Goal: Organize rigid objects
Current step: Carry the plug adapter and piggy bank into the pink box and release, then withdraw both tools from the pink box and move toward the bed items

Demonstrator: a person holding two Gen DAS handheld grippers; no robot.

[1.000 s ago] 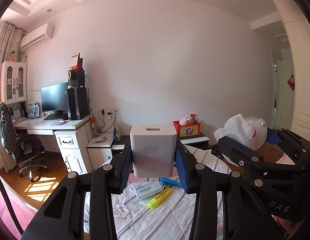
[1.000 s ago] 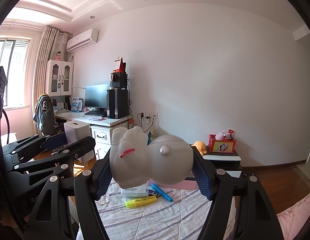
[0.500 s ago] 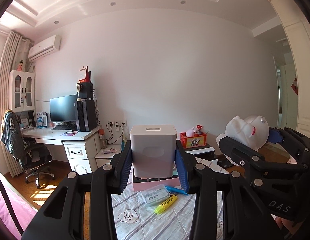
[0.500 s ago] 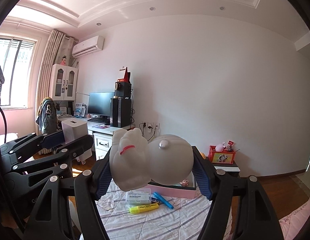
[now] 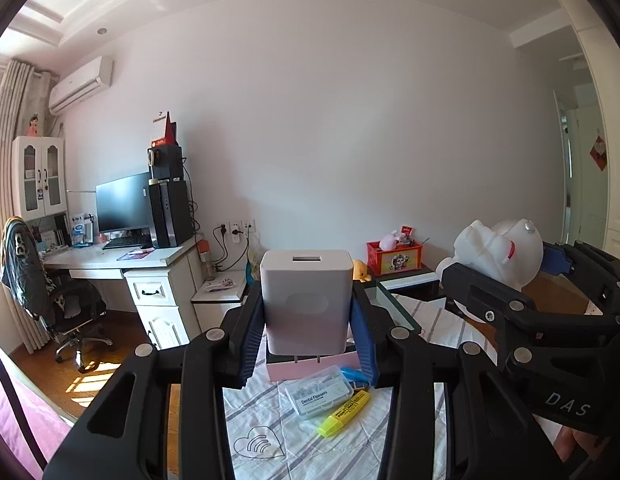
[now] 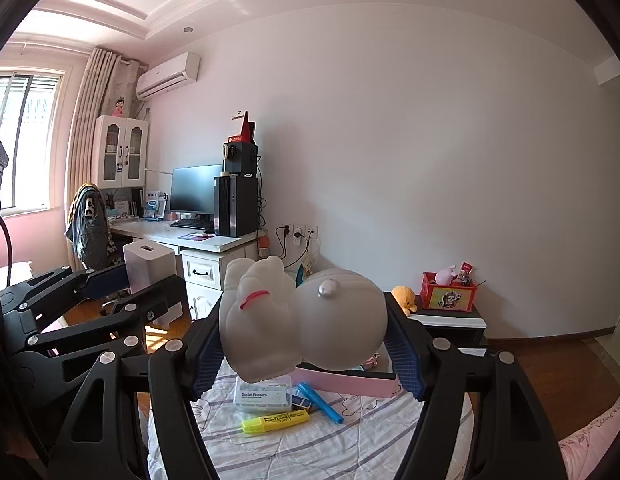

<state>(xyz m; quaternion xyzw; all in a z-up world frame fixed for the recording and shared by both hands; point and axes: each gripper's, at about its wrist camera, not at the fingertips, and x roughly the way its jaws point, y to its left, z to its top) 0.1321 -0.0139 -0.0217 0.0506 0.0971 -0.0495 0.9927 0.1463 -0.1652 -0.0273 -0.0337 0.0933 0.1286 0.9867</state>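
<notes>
Left wrist view: left hand-held gripper (image 5: 308, 316) clamps a white charger (image 5: 306, 300), carried above the striped bed (image 5: 270, 420), over the pink box (image 5: 310, 366). A floss case (image 5: 318, 394) and highlighter (image 5: 344, 412) lie below.

Right wrist view: right hand-held gripper (image 6: 302, 344) clamps a white figurine (image 6: 302, 320) above the same bed.
</notes>
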